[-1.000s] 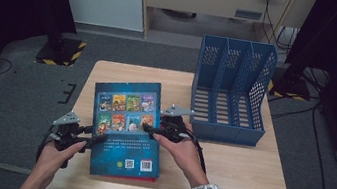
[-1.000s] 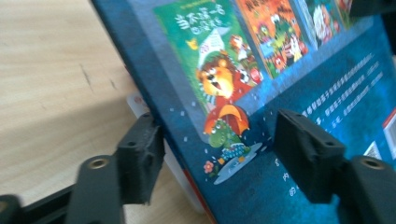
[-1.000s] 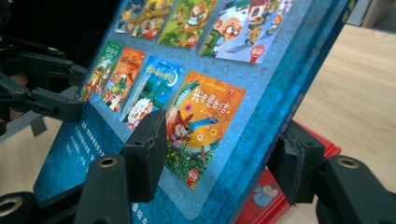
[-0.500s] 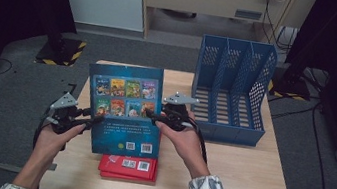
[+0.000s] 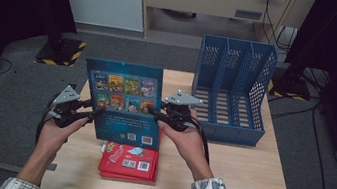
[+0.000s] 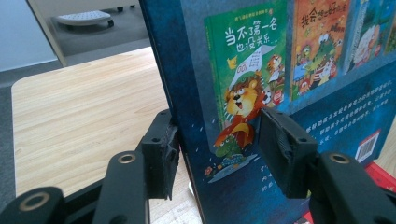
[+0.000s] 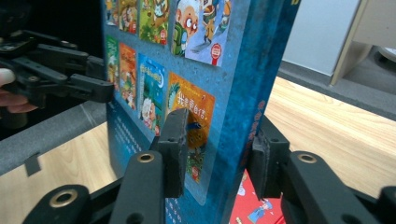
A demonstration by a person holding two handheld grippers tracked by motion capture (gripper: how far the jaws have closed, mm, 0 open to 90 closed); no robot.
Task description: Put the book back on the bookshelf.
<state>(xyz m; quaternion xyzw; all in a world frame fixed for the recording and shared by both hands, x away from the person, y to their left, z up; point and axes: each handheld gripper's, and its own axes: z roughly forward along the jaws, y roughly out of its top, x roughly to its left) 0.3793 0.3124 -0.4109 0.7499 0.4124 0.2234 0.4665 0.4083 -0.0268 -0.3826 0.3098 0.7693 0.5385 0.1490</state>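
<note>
A blue book [image 5: 123, 102] stands upright above the table's [image 5: 246, 172] near-left part, its side edges pinched by the left gripper [image 5: 94, 110] and the right gripper [image 5: 153, 112], whose jaws have just been closing; open tabletop lies rightward before the file rack [image 5: 231, 91].

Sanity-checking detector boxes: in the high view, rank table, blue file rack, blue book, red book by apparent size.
1. table
2. blue file rack
3. blue book, held up nearer the camera, so likely flattered
4. red book, partly covered

Blue book [image 5: 122, 103] hides the red book's [image 5: 128, 162] top.
</note>
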